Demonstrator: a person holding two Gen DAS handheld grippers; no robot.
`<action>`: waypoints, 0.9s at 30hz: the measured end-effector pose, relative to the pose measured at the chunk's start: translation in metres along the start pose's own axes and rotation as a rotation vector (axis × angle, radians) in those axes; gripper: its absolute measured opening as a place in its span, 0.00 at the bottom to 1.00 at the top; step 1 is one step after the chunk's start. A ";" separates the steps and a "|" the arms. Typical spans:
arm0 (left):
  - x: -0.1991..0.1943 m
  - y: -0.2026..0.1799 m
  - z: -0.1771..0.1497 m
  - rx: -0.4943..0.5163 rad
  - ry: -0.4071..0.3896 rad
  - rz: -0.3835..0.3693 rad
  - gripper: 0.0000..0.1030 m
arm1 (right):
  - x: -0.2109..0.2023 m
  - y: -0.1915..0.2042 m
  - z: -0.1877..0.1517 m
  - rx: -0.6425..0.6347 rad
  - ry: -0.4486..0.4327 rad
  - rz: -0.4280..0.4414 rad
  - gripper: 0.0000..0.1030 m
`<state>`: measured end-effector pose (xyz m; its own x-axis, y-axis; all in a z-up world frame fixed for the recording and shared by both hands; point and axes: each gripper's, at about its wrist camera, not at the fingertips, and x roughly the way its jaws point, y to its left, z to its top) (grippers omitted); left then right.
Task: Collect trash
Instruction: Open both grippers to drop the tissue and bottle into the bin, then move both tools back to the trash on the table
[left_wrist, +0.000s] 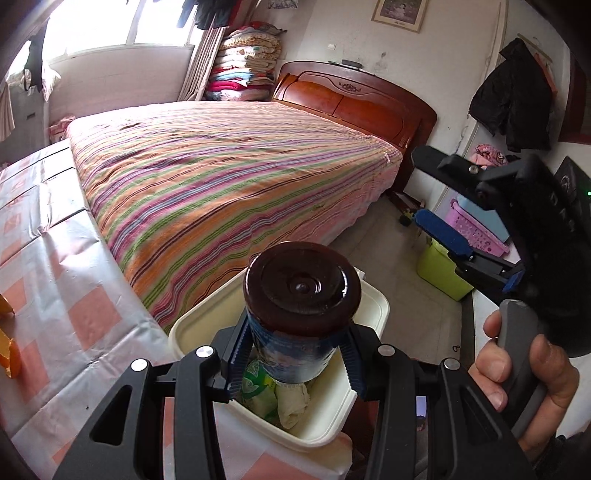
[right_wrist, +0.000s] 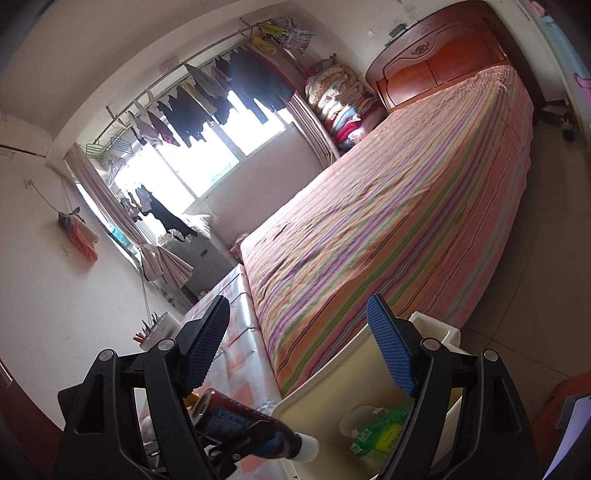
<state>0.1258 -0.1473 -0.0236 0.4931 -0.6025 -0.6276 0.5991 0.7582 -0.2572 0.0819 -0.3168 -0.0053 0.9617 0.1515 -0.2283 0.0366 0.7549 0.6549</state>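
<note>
My left gripper (left_wrist: 295, 354) is shut on a dark brown bottle (left_wrist: 301, 288) with a blue label, its base turned toward the camera. The bottle hangs just above a cream trash bin (left_wrist: 369, 306). A green packet (left_wrist: 258, 384) and crumpled tissue (left_wrist: 291, 402) lie inside the bin. To the right, my right gripper (left_wrist: 432, 195) stands open and empty, with a person's hand (left_wrist: 517, 369) on its handle. In the right wrist view, the right gripper (right_wrist: 299, 332) gapes wide above the bin (right_wrist: 332, 387). The bottle (right_wrist: 229, 413), with its white cap (right_wrist: 306, 446), lies tilted at the lower left.
The bin stands at the corner of a table with a pink-checked cloth (left_wrist: 55, 277), beside a bed with a striped cover (left_wrist: 221, 177). Orange peel (left_wrist: 11, 354) lies at the table's left edge. A green tub (left_wrist: 439, 273) and a pink basket (left_wrist: 469, 229) sit on the floor to the right.
</note>
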 end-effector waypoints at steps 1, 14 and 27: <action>0.003 -0.002 0.000 0.002 0.004 0.002 0.42 | 0.000 0.001 -0.002 -0.006 0.001 0.003 0.73; -0.021 -0.005 -0.007 0.010 -0.038 0.039 0.76 | 0.010 0.008 -0.012 -0.030 0.028 0.004 0.81; -0.082 0.041 -0.016 -0.126 -0.135 0.082 0.79 | 0.032 0.038 -0.033 -0.053 0.074 0.018 0.93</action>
<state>0.0999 -0.0627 0.0055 0.6221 -0.5591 -0.5481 0.4739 0.8261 -0.3048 0.1055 -0.2620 -0.0117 0.9392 0.2112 -0.2708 0.0029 0.7837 0.6211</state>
